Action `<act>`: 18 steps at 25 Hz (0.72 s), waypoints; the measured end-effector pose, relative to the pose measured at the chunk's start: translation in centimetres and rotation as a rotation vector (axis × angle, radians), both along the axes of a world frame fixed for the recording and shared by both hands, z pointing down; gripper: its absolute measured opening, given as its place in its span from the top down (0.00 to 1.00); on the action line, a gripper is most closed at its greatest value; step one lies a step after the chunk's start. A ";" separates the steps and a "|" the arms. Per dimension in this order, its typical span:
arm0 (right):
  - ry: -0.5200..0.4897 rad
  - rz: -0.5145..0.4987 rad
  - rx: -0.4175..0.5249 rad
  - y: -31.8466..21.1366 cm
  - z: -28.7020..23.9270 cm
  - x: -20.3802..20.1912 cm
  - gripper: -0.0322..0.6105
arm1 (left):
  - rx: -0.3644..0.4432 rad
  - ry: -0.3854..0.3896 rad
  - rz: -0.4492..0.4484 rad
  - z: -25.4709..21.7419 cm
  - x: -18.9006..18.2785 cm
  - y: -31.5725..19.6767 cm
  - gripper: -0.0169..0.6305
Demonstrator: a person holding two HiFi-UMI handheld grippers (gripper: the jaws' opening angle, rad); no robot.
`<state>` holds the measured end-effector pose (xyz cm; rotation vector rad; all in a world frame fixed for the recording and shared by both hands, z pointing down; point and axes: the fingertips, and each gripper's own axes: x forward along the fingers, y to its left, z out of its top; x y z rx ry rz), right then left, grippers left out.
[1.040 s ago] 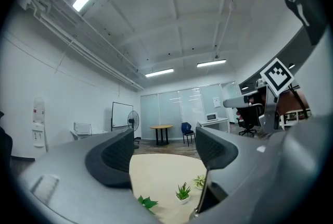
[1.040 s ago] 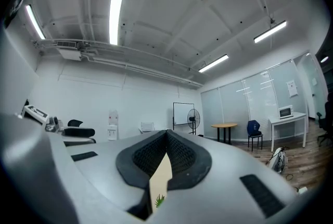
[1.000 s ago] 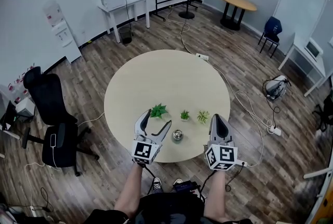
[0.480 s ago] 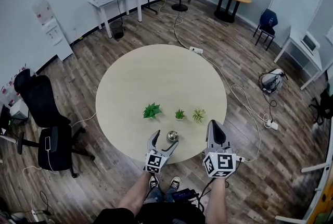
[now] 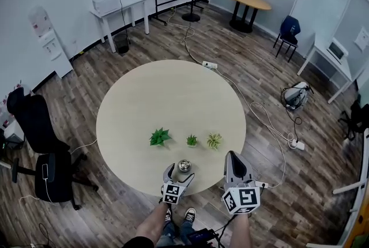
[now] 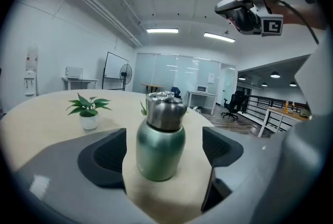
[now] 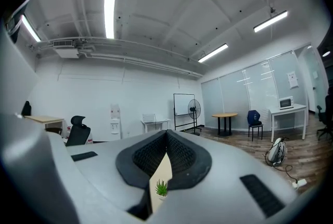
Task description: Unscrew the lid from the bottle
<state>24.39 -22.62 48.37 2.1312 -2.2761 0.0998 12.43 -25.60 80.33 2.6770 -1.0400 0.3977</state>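
Observation:
A small green bottle (image 5: 184,166) with a steel lid (image 6: 165,110) stands upright near the front edge of the round beige table (image 5: 173,102). In the left gripper view the green bottle (image 6: 160,151) fills the middle. My left gripper (image 5: 179,173) is open and its jaws have just been opening; the bottle stands between them. Both pads (image 6: 105,157) stay clear of it on either side. My right gripper (image 5: 234,160) is shut and empty, held off the table's edge to the right of the bottle. In its own view the right gripper (image 7: 166,138) shows pads pressed together.
Three small potted plants (image 5: 159,137) (image 5: 191,140) (image 5: 214,141) stand in a row behind the bottle. A black office chair (image 5: 40,143) is at the left. Cables and a power strip (image 5: 297,145) lie on the wooden floor at the right.
My left gripper has dropped from above the table down to its front edge and now flanks the bottle with wider jaws. The right gripper has sunk slightly.

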 end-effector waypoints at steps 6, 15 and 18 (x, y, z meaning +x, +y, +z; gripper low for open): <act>0.002 0.000 -0.031 0.4 1.5 0.5 0.95 | -0.024 -0.034 0.001 2.8 1.3 -1.1 0.26; -0.032 0.005 -0.069 0.6 3.2 1.2 0.95 | -0.012 -0.073 -0.045 3.8 1.9 -2.9 0.37; -0.033 -0.003 -0.069 0.6 3.0 0.8 0.95 | -0.028 -0.080 -0.035 3.6 1.7 -2.7 0.38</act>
